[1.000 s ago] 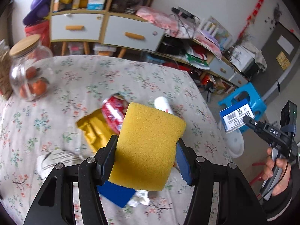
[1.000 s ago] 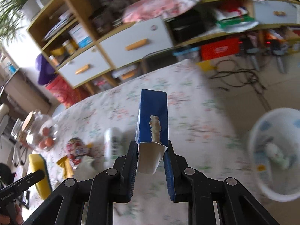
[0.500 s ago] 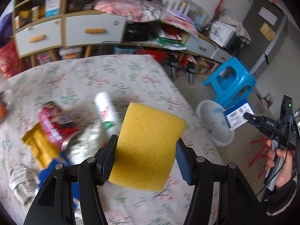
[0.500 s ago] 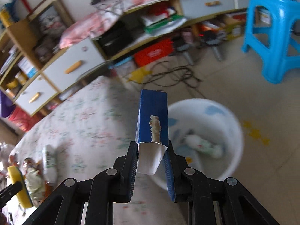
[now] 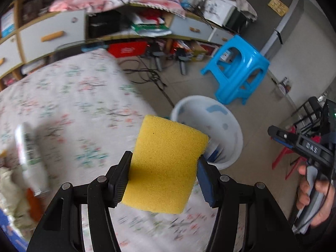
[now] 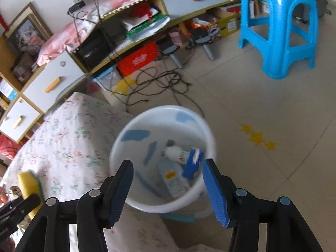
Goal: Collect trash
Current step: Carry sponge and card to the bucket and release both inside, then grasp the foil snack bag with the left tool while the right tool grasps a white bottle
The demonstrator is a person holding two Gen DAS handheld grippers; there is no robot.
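Right wrist view: my right gripper [image 6: 168,185] hangs above the white bin [image 6: 134,204], which stands on the tiled floor just beside the table's edge. My jaws there have just been opening and now stand wide apart with nothing between the pads. Below them the blue carton [image 6: 192,163] lies tilted inside the bin, against a white bottle [image 6: 175,153] and a clear plastic bottle [image 6: 174,180] (the bin's picture is a little blurred). The blue stool [image 6: 279,27] stands well apart on the floor, and black cables [image 6: 159,82] sprawl in front of the low shelves.

From the left wrist, my left gripper [image 5: 163,174] is clamped on the yellow sponge [image 5: 166,168], both pads pressing its sides, the sponge standing upright above the floral tablecloth [image 5: 73,96] near the table's edge. The white bin [image 5: 229,126] shows past the sponge's top corner. A white bottle [image 5: 29,153], blurred, lies on the cloth at the left with more litter that I cannot make out. My right hand [image 5: 315,197] shows at the far right, gripping its handle.
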